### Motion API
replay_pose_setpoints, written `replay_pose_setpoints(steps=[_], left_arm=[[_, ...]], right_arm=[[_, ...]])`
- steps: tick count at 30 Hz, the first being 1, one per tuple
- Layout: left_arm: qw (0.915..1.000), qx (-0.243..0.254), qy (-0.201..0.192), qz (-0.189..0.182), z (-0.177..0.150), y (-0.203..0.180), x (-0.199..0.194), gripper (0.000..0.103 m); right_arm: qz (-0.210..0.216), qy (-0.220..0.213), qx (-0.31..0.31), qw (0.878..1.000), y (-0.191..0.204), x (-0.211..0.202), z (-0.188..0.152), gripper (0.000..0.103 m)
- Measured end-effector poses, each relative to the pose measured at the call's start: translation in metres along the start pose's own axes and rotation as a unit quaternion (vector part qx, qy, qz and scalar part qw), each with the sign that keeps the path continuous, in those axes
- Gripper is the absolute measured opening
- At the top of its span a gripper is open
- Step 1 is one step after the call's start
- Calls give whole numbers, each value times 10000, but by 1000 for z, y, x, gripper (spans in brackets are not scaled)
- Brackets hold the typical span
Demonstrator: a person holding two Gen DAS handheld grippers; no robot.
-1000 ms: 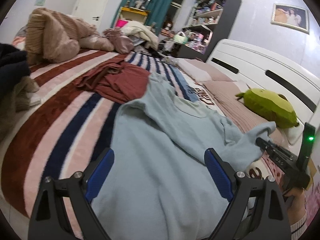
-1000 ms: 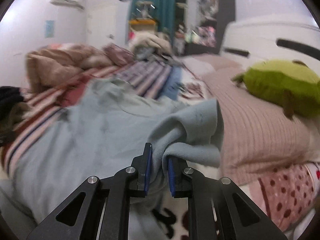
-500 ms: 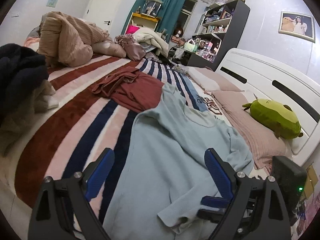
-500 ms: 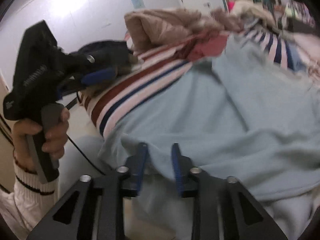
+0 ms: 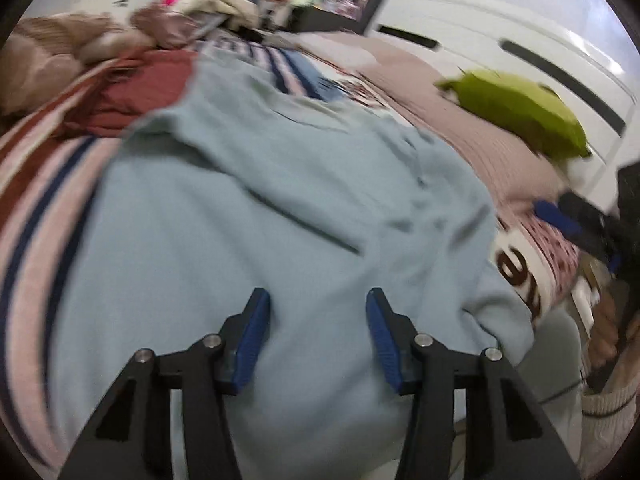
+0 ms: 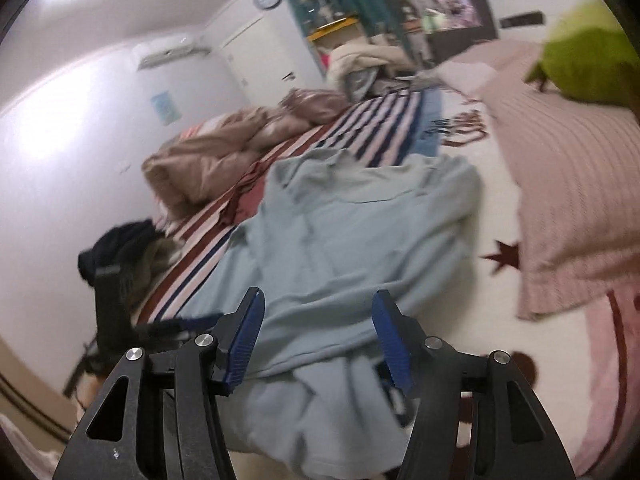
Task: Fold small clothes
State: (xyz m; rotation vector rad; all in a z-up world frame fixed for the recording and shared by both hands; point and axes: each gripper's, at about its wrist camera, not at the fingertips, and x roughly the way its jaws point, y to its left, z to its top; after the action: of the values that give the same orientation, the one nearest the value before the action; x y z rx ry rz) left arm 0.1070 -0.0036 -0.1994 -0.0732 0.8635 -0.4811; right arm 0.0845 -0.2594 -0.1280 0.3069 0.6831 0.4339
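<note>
A light blue long-sleeved top lies spread on the bed, its near hem hanging over the front edge; it also shows in the right wrist view, with a sleeve folded back across its body. My left gripper is open and empty, low over the top's near part. My right gripper is open and empty over the near right edge of the top. The right gripper's blue pad shows at the right of the left wrist view. The left gripper's body shows at the left of the right wrist view.
A dark red garment lies beyond the top on the striped blanket. A green plush toy rests on a pink pillow by the white headboard. A dark garment and tan bedding lie at left.
My right gripper has let go of the sleeve, opened and swung back to face up the bed. My left gripper has dropped lower over the top and its jaws have narrowed.
</note>
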Motion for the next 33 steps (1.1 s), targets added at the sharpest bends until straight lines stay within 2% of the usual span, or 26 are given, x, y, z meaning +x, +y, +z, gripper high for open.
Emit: replay_pose_setpoints(steps=[2,5,6,7,8,9,12,17,20,22,26,31,33], left_arm=[[9986,396,69,335,-2,-19,7,47],[9957,730,149,553,-3,-31,9,47],[9951,754,154,618,-3,-32,9,33],[9940,762,152,775,-1,-33,9,16],[9926,745,139,953,0,-32,8,9],[9927,696,103,977,1,-30,5,6],[9944,510,-145,914,4,-20,-11,5],[9928,246,-441,1086,4,-6,-33,2],[9940,316,-526,902,4,-5,-44,2],[9920,323,-622,1054,6,-4,-49,2],[9838,-170,-1009,1469,8,17,-68,2],[9739,-364,-1058,1974,6,47,-75,1],[9698,-479,-962,2191,1,61,-74,1]], right_arm=[[-58,14,130,9999,-11,0,-3,53],[33,89,268,9996,-21,0,-9,53],[51,92,293,9995,-23,2,-10,53],[56,87,317,9994,-25,3,-11,53],[63,82,345,9993,-28,2,-13,53],[75,78,396,9992,-30,5,-12,53],[44,71,490,9988,-35,3,-16,53],[-201,123,580,9980,-44,4,-19,53],[-314,246,613,9973,-47,11,-21,53],[-567,408,470,9964,-44,20,-23,53],[-824,642,355,9939,-43,35,-28,53],[-974,783,270,9918,-44,49,-25,53],[-957,809,341,9915,-48,56,-19,53]])
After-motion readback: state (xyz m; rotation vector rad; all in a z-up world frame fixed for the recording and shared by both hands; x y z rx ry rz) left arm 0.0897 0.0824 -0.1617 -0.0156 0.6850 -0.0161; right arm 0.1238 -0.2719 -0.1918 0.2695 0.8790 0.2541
